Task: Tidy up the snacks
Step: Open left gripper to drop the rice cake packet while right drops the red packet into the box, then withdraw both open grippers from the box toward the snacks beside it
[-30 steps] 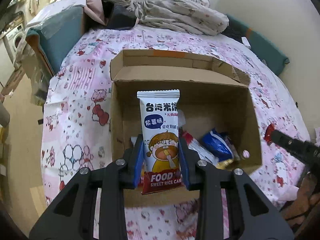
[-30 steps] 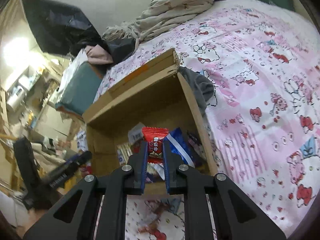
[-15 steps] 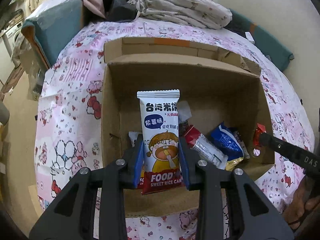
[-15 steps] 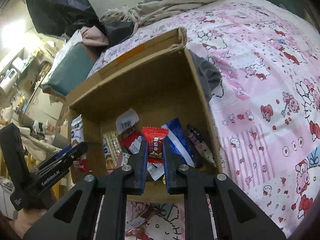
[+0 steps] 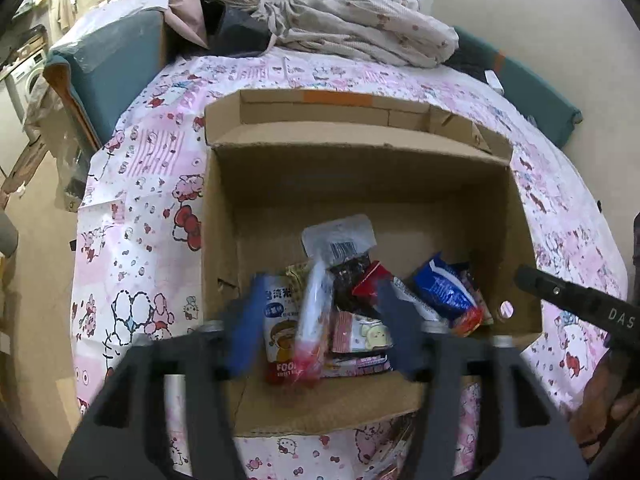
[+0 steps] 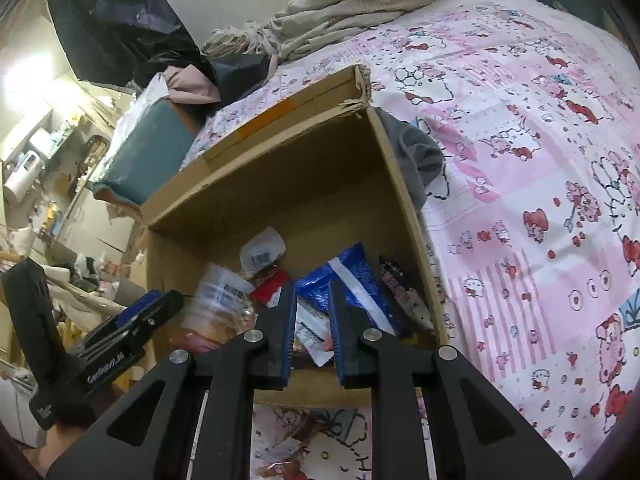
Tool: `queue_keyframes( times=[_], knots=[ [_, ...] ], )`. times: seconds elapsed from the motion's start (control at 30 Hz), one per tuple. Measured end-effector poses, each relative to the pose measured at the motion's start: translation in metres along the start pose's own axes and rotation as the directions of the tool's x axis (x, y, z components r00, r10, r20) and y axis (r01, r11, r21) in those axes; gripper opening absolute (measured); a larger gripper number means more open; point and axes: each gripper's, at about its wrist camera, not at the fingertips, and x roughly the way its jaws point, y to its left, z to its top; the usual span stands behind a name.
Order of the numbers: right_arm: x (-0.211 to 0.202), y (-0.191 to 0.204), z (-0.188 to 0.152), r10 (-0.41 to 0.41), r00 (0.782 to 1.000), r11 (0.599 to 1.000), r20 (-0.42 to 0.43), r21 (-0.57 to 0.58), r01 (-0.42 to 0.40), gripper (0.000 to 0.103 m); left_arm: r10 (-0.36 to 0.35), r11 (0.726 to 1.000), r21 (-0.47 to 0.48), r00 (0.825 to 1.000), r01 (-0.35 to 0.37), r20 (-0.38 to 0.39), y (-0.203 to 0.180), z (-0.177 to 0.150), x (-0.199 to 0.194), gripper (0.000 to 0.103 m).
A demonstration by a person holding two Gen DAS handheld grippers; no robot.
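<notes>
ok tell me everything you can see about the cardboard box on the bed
The cardboard box is plain brown corrugated card, open at the top, its far flap folded back and carrying a strip of orange tape. It sits upright on the pink cartoon-print bedsheet. The top corner of its right wall is torn. Snack packets lie heaped on its floor toward the near wall, and a grey cloth touches its right side.
</notes>
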Motion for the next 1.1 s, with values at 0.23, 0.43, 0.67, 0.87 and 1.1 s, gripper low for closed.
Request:
queue_keyframes(
  times=[0.23, 0.43, 0.67, 0.87, 1.1],
  knots=[
    [-0.001, 0.005, 0.001, -0.003, 1.000, 1.000, 0.004, -0.021, 0.004, 0.063, 0.022, 1.000, 0.005, 0.999, -0.022, 0.027, -0.002, -0.001, -0.009, 0.091],
    [-0.010, 0.005, 0.005, -0.030, 0.998, 0.999, 0.047, -0.021, 0.031, 0.086, 0.051, 0.997, -0.053, 0.997, -0.047, 0.066, 0.008, 0.000, -0.020, 0.091],
    [-0.025, 0.003, -0.002, -0.081, 0.994, 0.997, 0.072, -0.013, 0.082, 0.087, 0.060, 0.995, -0.079, 0.996, -0.055, 0.062, 0.017, -0.005, -0.032, 0.091],
    [-0.042, -0.001, -0.010, -0.125, 0.989, 0.992, 0.081, 0.024, 0.123, 0.087, 0.073, 0.997, -0.036, 0.994, -0.070, 0.082, 0.011, -0.008, -0.048, 0.091],
    [-0.056, 0.001, -0.022, -0.116, 0.990, 0.993, 0.083, 0.021, 0.115, 0.087, 0.048, 0.998, -0.045, 0.996, -0.045, 0.077, 0.017, -0.013, -0.064, 0.091]
  ],
)
